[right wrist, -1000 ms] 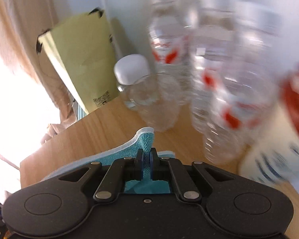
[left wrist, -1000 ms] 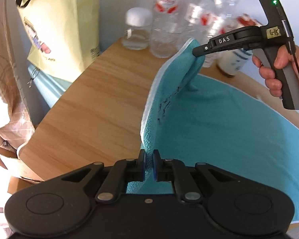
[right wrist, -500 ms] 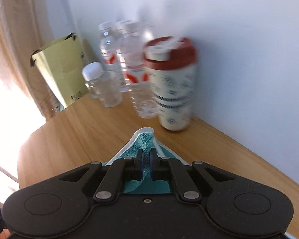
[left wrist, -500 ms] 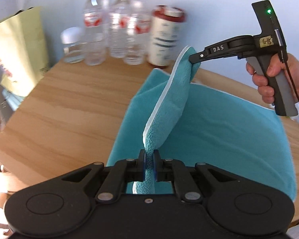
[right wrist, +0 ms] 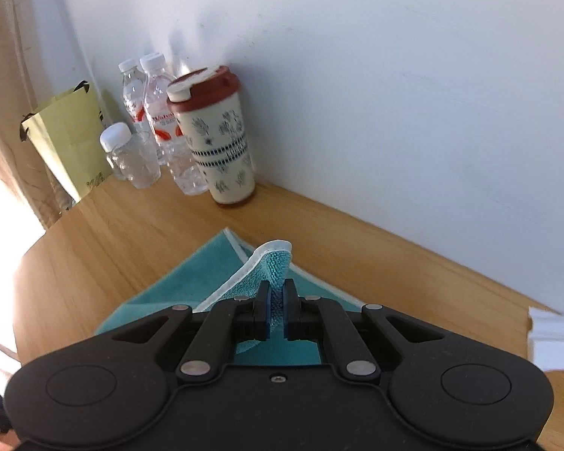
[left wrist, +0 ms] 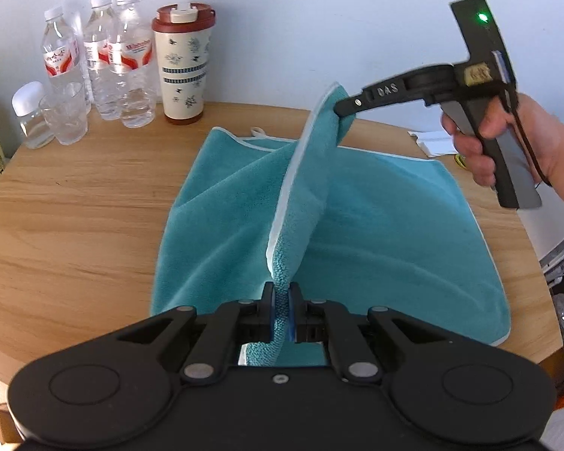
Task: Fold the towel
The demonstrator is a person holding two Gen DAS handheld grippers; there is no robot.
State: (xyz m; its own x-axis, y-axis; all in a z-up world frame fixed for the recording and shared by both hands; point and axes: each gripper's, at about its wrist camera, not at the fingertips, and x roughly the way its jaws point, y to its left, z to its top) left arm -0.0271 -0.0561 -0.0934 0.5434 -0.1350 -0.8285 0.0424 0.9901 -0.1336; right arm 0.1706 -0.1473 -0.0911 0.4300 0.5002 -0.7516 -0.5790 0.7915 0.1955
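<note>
Both clamped on the teal towel: left gripper nearest corner, right gripper corner toward the tumbler.

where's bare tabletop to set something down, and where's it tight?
Free: the wood left of the towel, from the bottles forward to the table edge. Tight: back-left corner around the bottles, jar and tumbler; papers crowd back right.

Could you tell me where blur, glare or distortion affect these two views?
Left wrist view: mostly sharp; fisheye bends the table edge; slight blur on the right gripper. Right wrist view: window glare washes out the left side; the tumbler lid is smeared; the teal towel is soft.
</note>
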